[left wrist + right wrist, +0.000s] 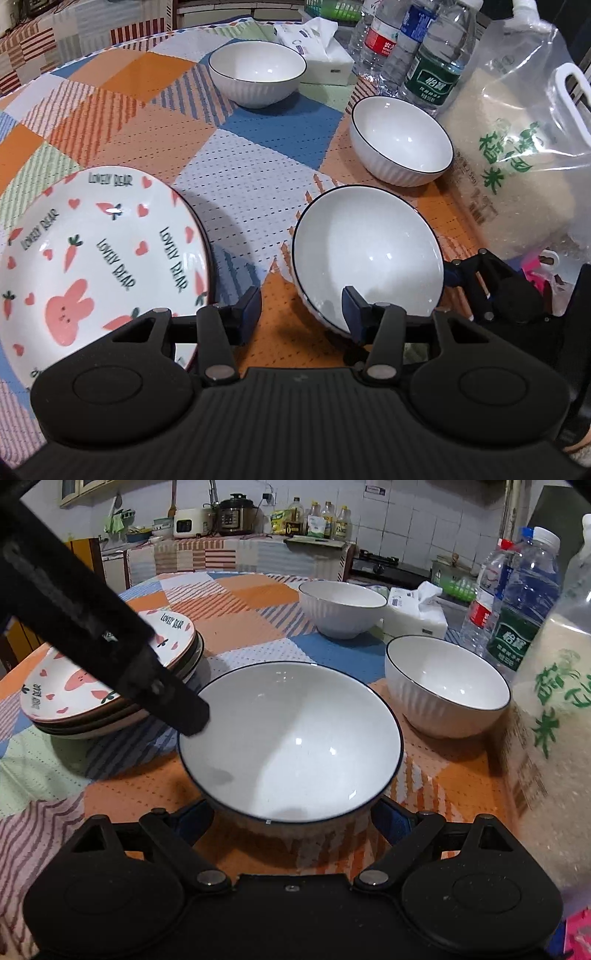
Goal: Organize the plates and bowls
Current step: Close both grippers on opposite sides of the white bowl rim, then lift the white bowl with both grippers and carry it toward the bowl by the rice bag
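Note:
A white bowl with a dark rim [369,254] [295,738] stands on the patchwork cloth close in front of both grippers. My left gripper [301,314] is open over the bowl's near-left rim, one pad inside the bowl and one outside, neither pressing. In the right wrist view one of its fingers [184,716] reaches that rim from the upper left. My right gripper [293,819] is open wide, its pads on either side of the bowl's base with gaps. A stack of carrot-and-rabbit plates [96,251] [110,686] lies to the left.
Two more white bowls [257,70] [400,144] stand farther back. Water bottles [432,62], a tissue box [317,44] and a clear bag of rice [517,166] crowd the right side. A kitchen counter [236,550] with appliances lies beyond the table.

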The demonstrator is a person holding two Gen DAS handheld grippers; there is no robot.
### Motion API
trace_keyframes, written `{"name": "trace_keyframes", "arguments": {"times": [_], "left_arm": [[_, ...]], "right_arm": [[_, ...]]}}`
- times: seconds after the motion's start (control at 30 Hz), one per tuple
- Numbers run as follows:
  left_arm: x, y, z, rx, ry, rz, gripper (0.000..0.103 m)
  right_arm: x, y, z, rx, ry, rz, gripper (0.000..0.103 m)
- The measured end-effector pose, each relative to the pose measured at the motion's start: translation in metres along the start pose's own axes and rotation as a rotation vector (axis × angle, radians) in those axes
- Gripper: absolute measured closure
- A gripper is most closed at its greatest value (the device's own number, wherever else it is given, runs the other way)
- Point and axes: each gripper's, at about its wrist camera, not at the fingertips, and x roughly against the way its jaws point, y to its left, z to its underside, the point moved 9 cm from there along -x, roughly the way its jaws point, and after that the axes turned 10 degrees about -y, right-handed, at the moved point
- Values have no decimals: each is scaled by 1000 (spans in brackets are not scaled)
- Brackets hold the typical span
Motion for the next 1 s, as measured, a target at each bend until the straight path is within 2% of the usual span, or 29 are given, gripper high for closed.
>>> {"name": "trace_keyframes", "arguments": {"times": [0.07, 0.1, 0.13, 0.2, 0.6, 1.0], "left_arm": [[-7, -1, 0, -1, 0, -4, 60], [-10, -1, 0, -3, 3, -4, 64], [-13, -2, 1, -1, 4, -5, 69], [-17, -3, 3, 1, 13, 3, 86], [1, 9, -1, 32, 14, -23, 87], [-1, 23, 0, 47, 21, -73, 87]], "right_arm": [[-4, 0, 0, -6, -10, -11, 9], [-6, 0, 0, -8, -16, -11, 9], [-7, 0, 1, -7, -22, -11, 8], [-8, 1, 1, -8, -40, -14, 8], [-6, 10, -12, 9, -56, -51, 8], [-23, 18, -24, 149, -66, -144, 8]]}}
